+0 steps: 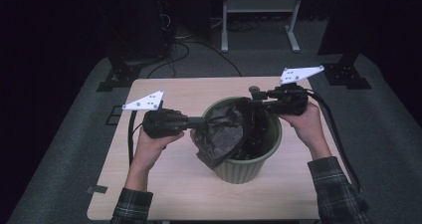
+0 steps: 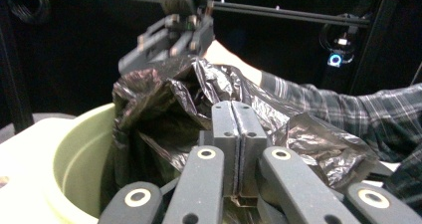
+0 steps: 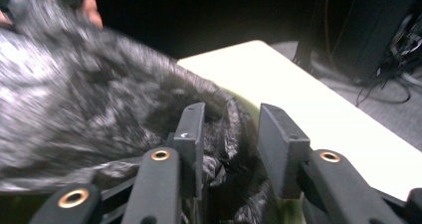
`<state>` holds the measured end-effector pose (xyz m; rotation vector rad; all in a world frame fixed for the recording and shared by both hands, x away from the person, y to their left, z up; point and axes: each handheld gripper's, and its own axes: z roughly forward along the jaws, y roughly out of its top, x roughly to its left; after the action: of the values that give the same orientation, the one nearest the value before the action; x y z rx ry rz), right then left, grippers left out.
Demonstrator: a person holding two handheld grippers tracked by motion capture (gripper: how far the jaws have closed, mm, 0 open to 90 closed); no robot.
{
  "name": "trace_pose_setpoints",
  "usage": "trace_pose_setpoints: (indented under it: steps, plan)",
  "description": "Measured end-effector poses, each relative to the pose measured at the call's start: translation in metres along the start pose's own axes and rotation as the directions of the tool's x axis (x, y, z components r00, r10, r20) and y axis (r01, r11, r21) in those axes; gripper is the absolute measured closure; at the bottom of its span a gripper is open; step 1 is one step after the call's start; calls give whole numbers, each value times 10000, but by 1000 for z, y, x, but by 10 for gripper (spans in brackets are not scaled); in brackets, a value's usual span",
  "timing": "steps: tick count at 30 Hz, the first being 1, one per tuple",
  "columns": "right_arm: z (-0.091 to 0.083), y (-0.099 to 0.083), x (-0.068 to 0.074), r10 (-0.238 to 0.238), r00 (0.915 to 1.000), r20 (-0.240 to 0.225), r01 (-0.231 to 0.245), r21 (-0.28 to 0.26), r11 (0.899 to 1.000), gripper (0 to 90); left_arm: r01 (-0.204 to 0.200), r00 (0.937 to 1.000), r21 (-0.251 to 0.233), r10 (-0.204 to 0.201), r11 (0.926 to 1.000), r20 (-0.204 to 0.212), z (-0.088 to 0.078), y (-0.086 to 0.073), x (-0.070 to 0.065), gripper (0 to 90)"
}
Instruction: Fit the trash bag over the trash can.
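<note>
**Ana:** High view first, nearest the person — two plaid sleeves (image 1: 133, 204), a hand on each tool. The left gripper (image 1: 197, 122) comes in from the left, pressed together on a fold of the black bin bag (image 1: 224, 134) at the near-left rim of the green bin (image 1: 249, 167).

**Ben:** Left gripper view agrees: the two pads sit flat against each other with crinkled film bunched around them, pinching the bag just outside the bin wall (image 2: 74, 159).

**Ana:** And the right gripper (image 1: 255, 101), at the far rim?

**Ben:** Spread. In the right gripper view its jaws stand apart with bag film lying between them — neither pad presses on it.

**Ana:** So only one side is pinned. The risk, I'd judge: if the left pulls outward now, the loose far edge could slide down into the bin, or thin film could tear at the pinch.

**Ben:** The light bin might also tip or skid on the wooden table (image 1: 164, 184).

**Ana:** The bag itself looks glossy, wrinkled, half inside the bin, with one flap draped over the near rim.
</note>
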<state>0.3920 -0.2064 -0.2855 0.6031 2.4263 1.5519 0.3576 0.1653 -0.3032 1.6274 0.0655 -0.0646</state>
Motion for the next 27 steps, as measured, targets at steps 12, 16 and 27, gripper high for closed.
trace_pose_setpoints:
  steps: [12,16,27]
  plan:
    - [21,-7,11,-262,9971,-712,324,875,9956,656,54,10000,-886,-54,9961,-1,34,22,30,891]
    - [22,-8,17,-355,9946,-980,455,1011,9938,656,244,9996,-724,-254,9971,-133,50,21,40,891]
    - [-5,-17,12,-8,9971,-766,33,326,9995,597,586,9951,-75,-590,9983,-798,55,13,45,891]
